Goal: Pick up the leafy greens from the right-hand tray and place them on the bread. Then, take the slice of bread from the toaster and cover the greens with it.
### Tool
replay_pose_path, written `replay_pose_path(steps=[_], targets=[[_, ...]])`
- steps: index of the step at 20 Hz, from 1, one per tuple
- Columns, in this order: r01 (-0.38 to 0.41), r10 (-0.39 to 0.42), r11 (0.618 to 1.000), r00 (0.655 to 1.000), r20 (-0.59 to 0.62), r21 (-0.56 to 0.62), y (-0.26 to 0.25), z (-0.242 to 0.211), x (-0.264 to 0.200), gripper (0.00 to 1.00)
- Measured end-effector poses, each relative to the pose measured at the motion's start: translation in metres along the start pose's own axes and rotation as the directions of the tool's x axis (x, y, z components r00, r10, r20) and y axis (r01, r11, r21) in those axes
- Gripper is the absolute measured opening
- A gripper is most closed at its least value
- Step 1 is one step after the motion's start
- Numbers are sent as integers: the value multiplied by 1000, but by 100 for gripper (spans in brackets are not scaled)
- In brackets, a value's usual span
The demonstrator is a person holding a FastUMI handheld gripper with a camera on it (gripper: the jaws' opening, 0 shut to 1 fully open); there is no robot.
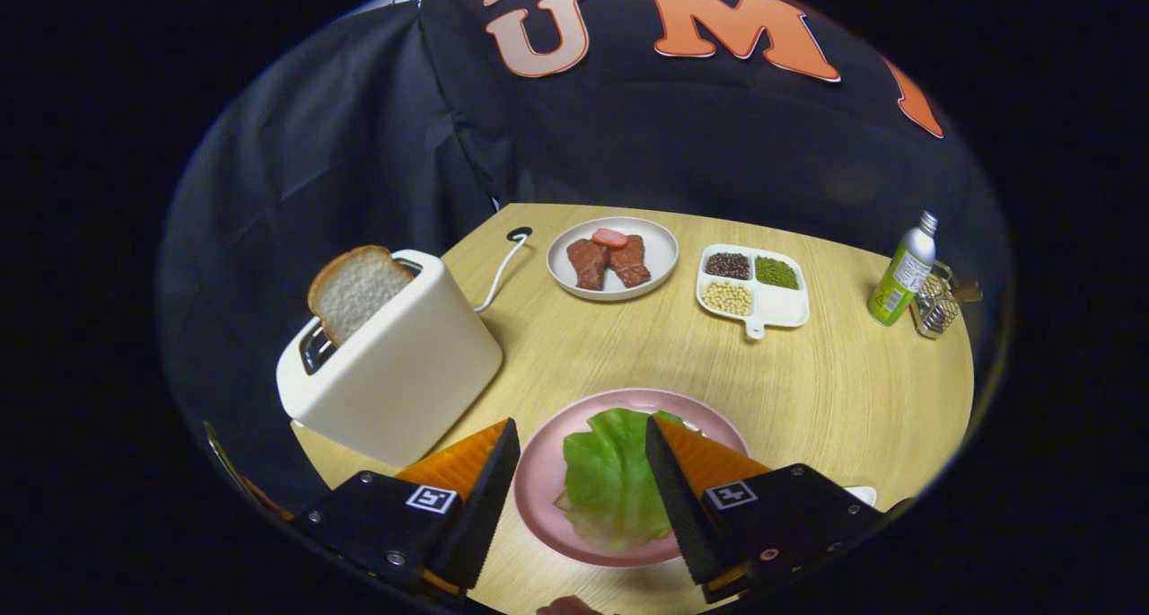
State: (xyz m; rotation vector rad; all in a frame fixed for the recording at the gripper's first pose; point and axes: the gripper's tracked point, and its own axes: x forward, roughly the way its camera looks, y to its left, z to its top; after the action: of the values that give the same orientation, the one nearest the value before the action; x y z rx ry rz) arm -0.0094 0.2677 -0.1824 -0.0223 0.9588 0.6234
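Observation:
A green leaf lies spread on a pink plate, covering the bread beneath it so that only a pale edge peeks out. My gripper hangs above the plate, open, its orange-backed fingers standing either side of the leaf with nothing held. To the left stands a white toaster with a slice of bread sticking up out of its slot.
Beyond the plate on the wooden table sit a white plate with brown meat slices, a divided white dish of beans, a green bottle and a small wire basket. The toaster's white cord runs to a hole in the table.

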Motion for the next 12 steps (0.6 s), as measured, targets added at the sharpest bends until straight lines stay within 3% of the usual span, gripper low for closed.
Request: replay_pose_path(steps=[5, 12], targets=[[-70, 70, 997, 997, 30, -15, 42, 35, -6, 98], [-135, 136, 990, 990, 27, -41, 103, 75, -9, 99]])
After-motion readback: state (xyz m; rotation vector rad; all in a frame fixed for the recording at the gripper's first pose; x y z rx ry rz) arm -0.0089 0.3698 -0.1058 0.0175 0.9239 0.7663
